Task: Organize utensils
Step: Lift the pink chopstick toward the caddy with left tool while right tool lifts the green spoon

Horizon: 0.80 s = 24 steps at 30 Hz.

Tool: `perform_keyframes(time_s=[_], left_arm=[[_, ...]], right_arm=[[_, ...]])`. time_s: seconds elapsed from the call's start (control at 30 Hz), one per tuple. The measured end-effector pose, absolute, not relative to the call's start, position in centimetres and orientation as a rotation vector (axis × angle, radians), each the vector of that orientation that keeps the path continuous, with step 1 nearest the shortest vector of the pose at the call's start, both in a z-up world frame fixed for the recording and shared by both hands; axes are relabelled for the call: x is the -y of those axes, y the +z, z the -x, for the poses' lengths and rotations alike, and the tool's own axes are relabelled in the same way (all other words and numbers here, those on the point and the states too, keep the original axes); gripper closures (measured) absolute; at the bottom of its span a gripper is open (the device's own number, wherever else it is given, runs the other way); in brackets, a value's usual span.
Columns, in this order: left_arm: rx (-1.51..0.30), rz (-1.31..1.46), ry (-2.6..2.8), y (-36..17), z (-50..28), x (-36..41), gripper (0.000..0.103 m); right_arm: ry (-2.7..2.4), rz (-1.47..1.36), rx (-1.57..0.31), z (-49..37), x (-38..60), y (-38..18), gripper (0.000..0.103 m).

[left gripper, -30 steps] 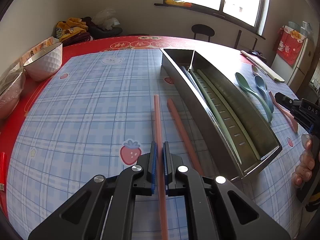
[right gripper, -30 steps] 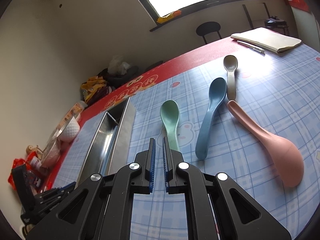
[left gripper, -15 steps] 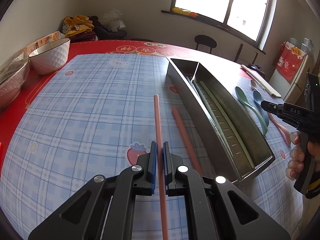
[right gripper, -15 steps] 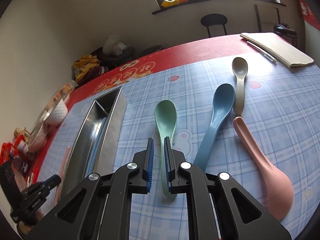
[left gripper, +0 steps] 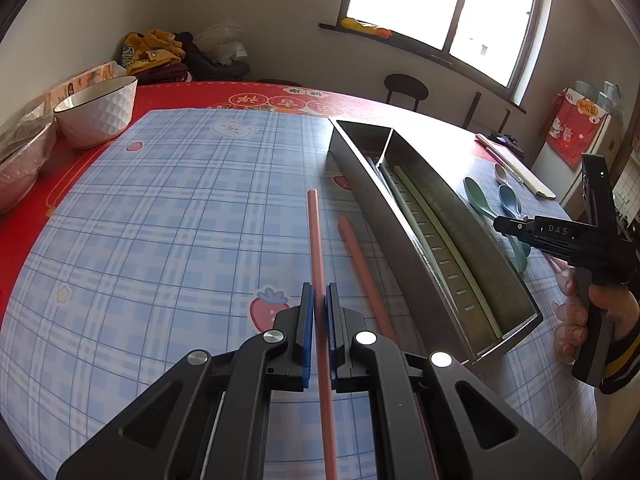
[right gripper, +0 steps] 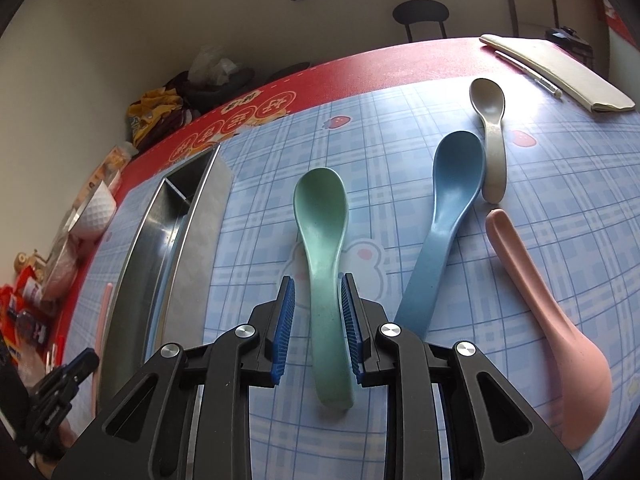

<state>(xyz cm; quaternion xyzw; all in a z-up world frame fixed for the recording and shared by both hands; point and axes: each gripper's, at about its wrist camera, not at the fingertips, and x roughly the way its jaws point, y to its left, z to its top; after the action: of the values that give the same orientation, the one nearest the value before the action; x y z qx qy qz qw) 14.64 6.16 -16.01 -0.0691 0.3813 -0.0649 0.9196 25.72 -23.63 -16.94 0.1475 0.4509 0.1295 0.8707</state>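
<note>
I've got 1 pink chopstick [left gripper: 313,240] pinched in the left gripper [left gripper: 319,322], clamped near mid-length, raised a bit off the blue plaid cloth [left gripper: 160,220]. Its long axis runs straight fwd along the fingers, far tip toward the window end, nearly parallel w/ the steel tray [left gripper: 368,200] to its right. The 2nd pink chopstick [left gripper: 362,276] lies flat between them. To do this well I'd keep it level, swing right, lower it lengthwise into the tray. Right gripper [right gripper: 318,320] is spread, straddling the green spoon [right gripper: 322,240] handle, not yet squeezing; bowl end points away from me.
</note>
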Motion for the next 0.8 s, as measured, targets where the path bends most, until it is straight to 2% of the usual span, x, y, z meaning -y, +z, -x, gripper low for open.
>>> perform_keyframes(time_s=[0.2, 0.27, 0.8], left_arm=[[-0.782, 0.137, -0.133, -16.0, -14.6, -6.1, 0.097], [-0.782, 0.136, -0.131, -15.9, -14.5, -6.1, 0.097], [-0.775, 0.138, -0.131, -15.8, -14.4, -6.1, 0.097]], right_arm=[[0.285, -0.322, -0.942, -25.7, 23.8, -17.2, 0.081], [0.305, -0.329, -0.943, -25.6, 23.9, -17.2, 0.090], [0.377, -0.332, -0.766, -23.0, 24.2, -15.1, 0.090]])
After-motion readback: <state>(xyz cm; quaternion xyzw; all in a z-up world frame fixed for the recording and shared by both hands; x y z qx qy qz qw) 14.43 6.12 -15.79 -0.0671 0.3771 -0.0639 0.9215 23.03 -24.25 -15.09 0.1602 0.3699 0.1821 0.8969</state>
